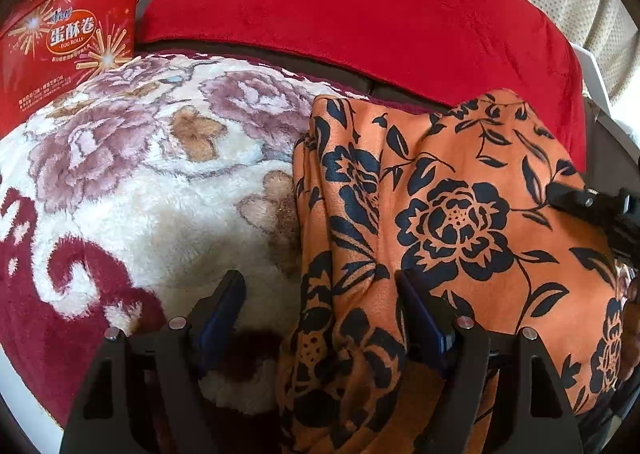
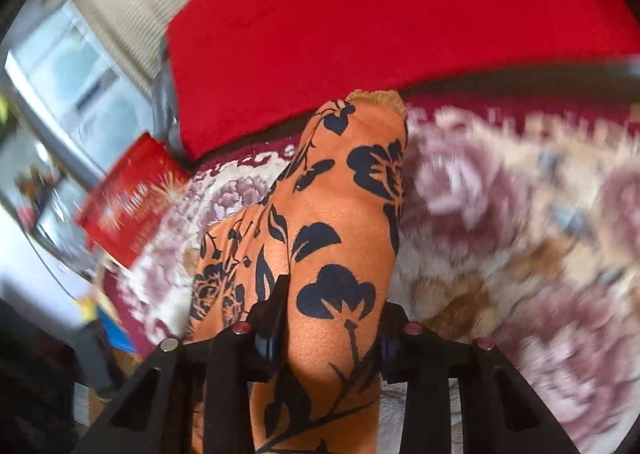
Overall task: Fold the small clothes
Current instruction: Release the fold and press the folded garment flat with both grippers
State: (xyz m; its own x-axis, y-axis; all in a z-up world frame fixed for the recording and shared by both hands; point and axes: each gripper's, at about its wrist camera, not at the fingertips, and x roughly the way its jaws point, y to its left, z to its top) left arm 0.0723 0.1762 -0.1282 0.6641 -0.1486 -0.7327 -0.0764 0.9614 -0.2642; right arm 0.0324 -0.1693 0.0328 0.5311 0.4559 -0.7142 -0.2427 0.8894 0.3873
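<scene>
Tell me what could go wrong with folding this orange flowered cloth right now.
The right tongs pinch only a narrow bunch of the orange cloth, so it may slip out. The left tongs stand open over its bunched edge and might also catch the plush blanket beneath.

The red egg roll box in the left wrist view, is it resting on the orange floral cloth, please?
No, the red egg roll box stands at the fluffy flowered blanket's far edge, apart from the orange floral cloth.

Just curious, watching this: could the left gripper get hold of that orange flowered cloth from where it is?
Probably yes: the left gripper stands open with the orange cloth's edge already between its fingers, nothing blocking.
</scene>
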